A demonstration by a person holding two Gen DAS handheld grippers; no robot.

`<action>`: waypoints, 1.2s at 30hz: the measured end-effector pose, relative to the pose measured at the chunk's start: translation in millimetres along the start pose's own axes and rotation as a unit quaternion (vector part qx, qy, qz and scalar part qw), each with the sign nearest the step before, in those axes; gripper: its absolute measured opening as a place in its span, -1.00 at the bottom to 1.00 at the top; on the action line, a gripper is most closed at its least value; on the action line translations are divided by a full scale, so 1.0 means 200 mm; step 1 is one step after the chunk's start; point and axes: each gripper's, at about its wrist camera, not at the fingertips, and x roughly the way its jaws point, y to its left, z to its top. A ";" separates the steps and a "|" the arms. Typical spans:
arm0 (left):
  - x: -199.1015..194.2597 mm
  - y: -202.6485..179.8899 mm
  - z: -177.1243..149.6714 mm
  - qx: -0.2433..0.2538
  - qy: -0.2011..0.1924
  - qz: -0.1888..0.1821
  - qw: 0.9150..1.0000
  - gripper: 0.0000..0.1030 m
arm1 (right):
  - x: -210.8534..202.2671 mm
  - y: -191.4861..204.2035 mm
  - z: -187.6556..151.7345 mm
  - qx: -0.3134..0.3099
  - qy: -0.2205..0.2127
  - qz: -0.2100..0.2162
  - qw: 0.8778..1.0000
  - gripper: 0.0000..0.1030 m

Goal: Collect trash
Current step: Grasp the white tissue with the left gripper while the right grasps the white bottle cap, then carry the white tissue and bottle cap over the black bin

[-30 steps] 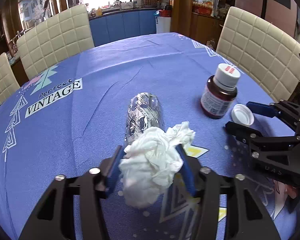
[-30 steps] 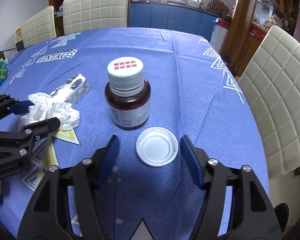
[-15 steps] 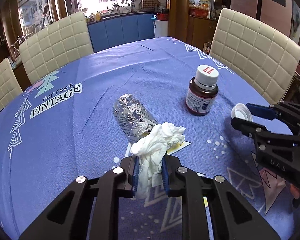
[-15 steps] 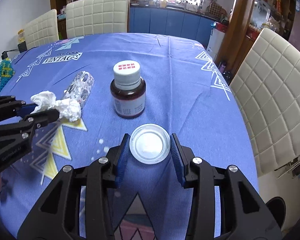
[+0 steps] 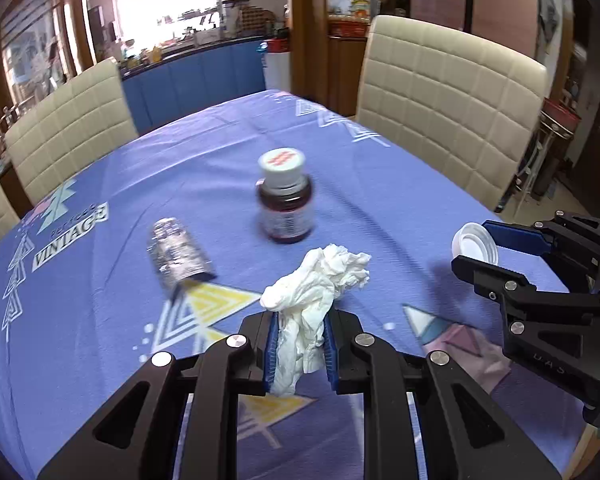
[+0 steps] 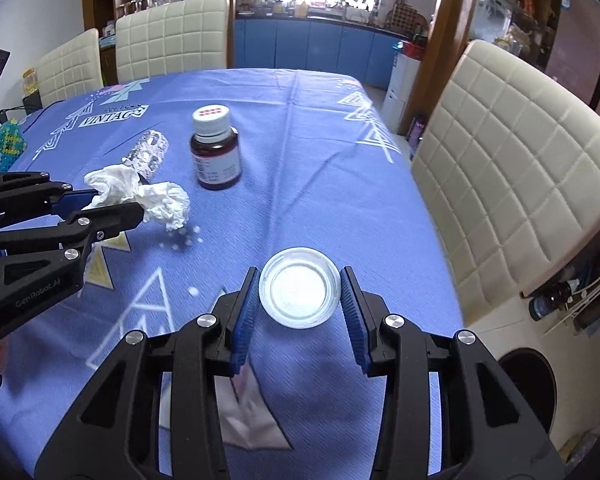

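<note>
Left wrist view shows the left gripper point(image 5: 300, 338) clenched on the crumpled tissue point(image 5: 316, 280), lifted off the table point(image 5: 100, 320). The right gripper point(image 6: 298, 312) grasps the white cap point(image 6: 298, 293). The foil wrapper point(image 5: 178, 254) and brown bottle point(image 5: 286, 208) remain on the table, and no bin shows.

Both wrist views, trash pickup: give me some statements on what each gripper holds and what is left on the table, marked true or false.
1. The left gripper is shut on the crumpled tissue. True.
2. The right gripper holds the brown bottle. False: it holds the white lid; the brown bottle stands on the blue tablecloth.
3. The brown bottle is uncapped. False: a white cap sits on it.
4. The silver foil wrapper lies on the tablecloth, ungripped. True.
</note>
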 end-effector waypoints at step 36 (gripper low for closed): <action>0.02 -0.95 0.17 0.141 -0.023 -0.105 0.984 -0.64 | -0.35 -0.75 -0.46 0.129 0.002 -0.101 0.986 -0.18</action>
